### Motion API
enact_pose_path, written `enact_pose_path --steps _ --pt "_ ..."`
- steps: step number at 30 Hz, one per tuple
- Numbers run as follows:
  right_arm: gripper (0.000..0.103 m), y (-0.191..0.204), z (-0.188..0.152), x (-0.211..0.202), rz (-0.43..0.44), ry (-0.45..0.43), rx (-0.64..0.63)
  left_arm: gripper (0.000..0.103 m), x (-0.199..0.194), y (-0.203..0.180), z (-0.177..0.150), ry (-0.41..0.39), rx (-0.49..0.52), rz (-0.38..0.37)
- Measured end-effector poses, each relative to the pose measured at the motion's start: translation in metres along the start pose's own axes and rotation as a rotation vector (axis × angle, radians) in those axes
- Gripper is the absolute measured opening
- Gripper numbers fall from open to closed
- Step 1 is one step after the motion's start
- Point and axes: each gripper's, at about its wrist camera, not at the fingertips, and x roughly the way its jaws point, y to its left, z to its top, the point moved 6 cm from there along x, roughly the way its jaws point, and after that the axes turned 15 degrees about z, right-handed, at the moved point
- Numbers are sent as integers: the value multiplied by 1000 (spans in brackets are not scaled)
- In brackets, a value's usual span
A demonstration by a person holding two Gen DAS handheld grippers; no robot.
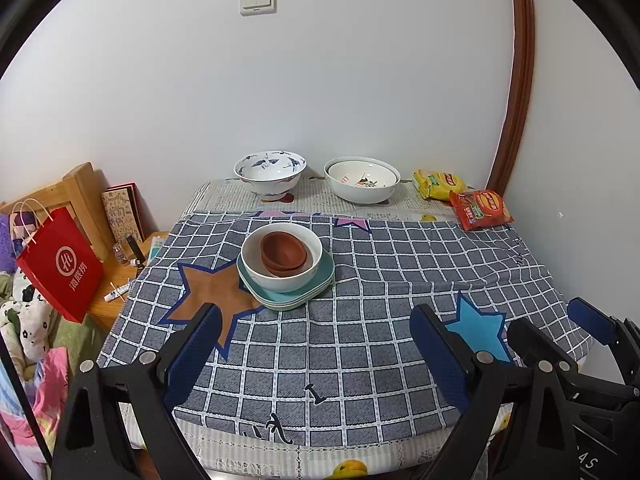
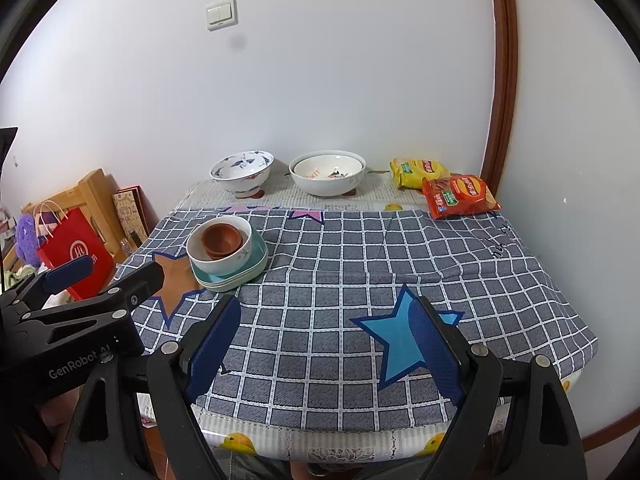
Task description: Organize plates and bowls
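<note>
Hovering over the near edge of the table (image 1: 320, 460), the left gripper (image 1: 316, 344) holds nothing, its jaws spread wide with bare checked cloth (image 1: 360, 360) showing between the blue pads. At 12 o'clock from it, toward the middle of the cloth, sits the stack: brown bowls (image 1: 283, 253) nested inside a white bowl (image 1: 282, 258), which rests on pale green plates (image 1: 286, 294), the plates overlapping one tip of the brown star (image 1: 212, 292). Along the far edge, against the wall, a blue-patterned bowl (image 1: 270, 174) stands at 11 o'clock and a white bowl pair (image 1: 362, 184), one apparently nested in the other, at 1 o'clock, well apart from the stack. A yellow snack bag (image 1: 436, 184) and a red snack bag (image 1: 480, 208) lie at the far right corner, near the table's edge. The right gripper (image 2: 324, 344) hangs just beside the left one, also open and empty, above the blue star (image 2: 400, 340); from its view the stack lies at 10 o'clock. Between both grippers and the dishes the cloth is flat open room, with one low fold running across it at 2 o'clock. Off the table's left edge a red paper bag (image 1: 60, 264) leans by a wooden shelf (image 1: 84, 196).
</note>
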Motion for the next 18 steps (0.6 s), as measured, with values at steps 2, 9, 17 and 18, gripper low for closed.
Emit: enact_pose_path --steps 2,9,17,18 --pt "85 0 0 0 0 0 1 95 0 0 0 -1 0 0" --pt "85 1 1 -2 -1 -2 0 95 0 0 0 0 1 0" --pt "85 1 2 -3 0 -6 0 95 0 0 0 1 0 0" --pt "85 1 2 -3 0 -6 1 95 0 0 0 0 0 0"
